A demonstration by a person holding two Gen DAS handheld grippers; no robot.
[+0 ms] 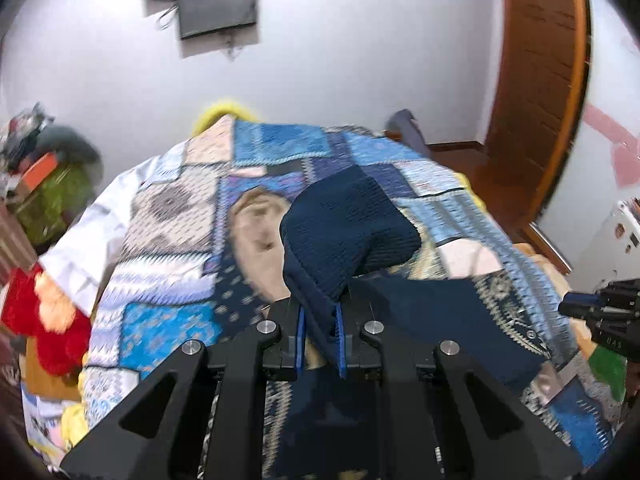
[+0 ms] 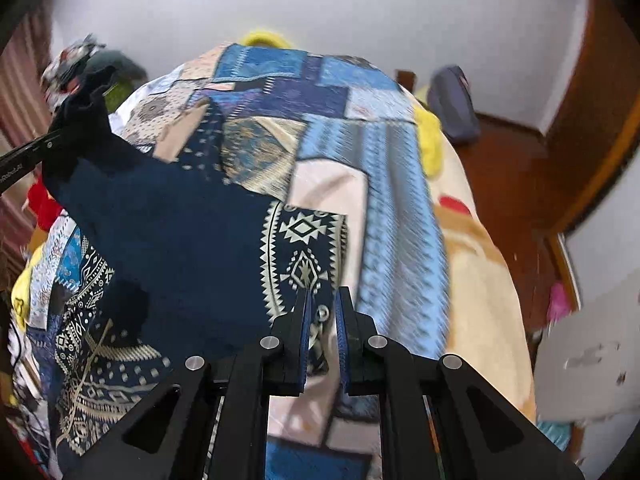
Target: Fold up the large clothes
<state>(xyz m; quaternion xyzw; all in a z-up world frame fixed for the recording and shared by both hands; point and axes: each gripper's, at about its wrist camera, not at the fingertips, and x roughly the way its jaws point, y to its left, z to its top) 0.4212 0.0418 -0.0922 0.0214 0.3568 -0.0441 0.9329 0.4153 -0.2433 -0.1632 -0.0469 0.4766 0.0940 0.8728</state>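
A large dark navy garment [image 2: 176, 232] with a cream geometric border lies stretched over the patchwork bed cover [image 2: 280, 76]. My left gripper [image 1: 320, 320] is shut on a bunched navy edge of the garment [image 1: 344, 232], lifted off the bed. It also shows in the right wrist view [image 2: 60, 140] at the far left with the cloth draped over it. My right gripper [image 2: 322, 312] is shut on the patterned border [image 2: 304, 248] of the same garment. The right gripper [image 1: 600, 312] shows at the right edge of the left wrist view.
The bed holds a blue patchwork cover [image 1: 168, 240] with a cream blanket [image 2: 480, 280] at the right. Piled clothes and a red item [image 1: 44, 320] lie left. A wooden door [image 1: 536, 92] and wooden floor [image 2: 508, 168] are right. A wall screen [image 1: 216, 8] hangs ahead.
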